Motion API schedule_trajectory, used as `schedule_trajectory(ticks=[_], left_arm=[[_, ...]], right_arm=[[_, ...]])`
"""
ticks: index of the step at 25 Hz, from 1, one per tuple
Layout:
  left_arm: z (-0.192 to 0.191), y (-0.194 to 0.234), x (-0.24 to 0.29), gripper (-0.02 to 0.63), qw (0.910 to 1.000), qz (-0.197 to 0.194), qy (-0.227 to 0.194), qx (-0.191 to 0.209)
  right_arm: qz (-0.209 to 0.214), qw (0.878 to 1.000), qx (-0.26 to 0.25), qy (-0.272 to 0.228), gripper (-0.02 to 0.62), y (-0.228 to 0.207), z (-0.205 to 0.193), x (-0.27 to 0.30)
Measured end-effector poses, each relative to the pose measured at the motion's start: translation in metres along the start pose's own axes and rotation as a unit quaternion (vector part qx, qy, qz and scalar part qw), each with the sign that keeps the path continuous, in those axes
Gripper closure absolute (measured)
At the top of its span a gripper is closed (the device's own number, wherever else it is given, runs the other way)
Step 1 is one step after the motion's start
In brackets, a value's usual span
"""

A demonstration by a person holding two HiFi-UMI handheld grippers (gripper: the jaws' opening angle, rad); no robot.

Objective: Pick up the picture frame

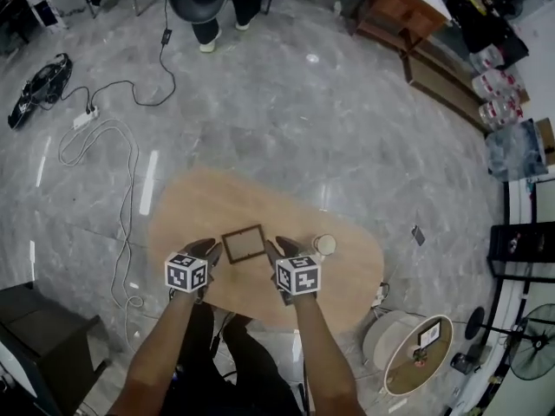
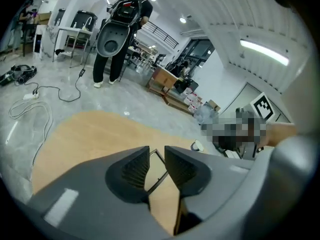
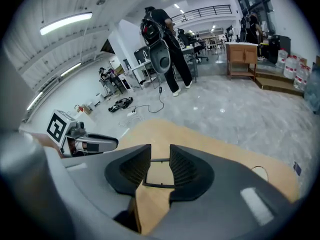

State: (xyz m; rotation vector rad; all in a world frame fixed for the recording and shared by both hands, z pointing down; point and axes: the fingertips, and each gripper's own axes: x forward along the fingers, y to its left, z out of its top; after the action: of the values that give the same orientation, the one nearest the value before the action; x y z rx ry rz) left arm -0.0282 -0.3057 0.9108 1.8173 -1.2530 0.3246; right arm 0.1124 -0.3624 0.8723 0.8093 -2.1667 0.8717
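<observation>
Frame (image 3: 159, 173) sides behind right hand-held gripper (image 3: 160, 153)

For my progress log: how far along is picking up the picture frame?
Done: the approach. The left gripper and right gripper sit at either side of the picture frame. In hand: nothing is gripped; both pairs of jaws stand apart, with the frame seen through each gap. Left: closing on the frame and lifting it, as it lies flat on the table.

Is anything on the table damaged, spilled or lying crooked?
Nothing stands out. The picture frame lies flat and looks intact on the table, between the open left gripper and right gripper.
</observation>
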Motion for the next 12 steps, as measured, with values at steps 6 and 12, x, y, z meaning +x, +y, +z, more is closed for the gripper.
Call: schedule_trajectory(ticks=[6, 12], left_arm=[[-0.047, 0.037, 0.050, 0.508, 0.9988, 0.012, 0.031, -0.036], [-0.087, 0.060, 0.085, 0.501, 0.9962, 0.024, 0.056, -0.062]], right_arm=[[-0.007, 0.999, 0.016, 0.051, 0.497, -0.038, -0.050, 0.066], [-0.001, 0.996, 0.019, 0.086, 0.497, -0.060, -0.084, 0.119]])
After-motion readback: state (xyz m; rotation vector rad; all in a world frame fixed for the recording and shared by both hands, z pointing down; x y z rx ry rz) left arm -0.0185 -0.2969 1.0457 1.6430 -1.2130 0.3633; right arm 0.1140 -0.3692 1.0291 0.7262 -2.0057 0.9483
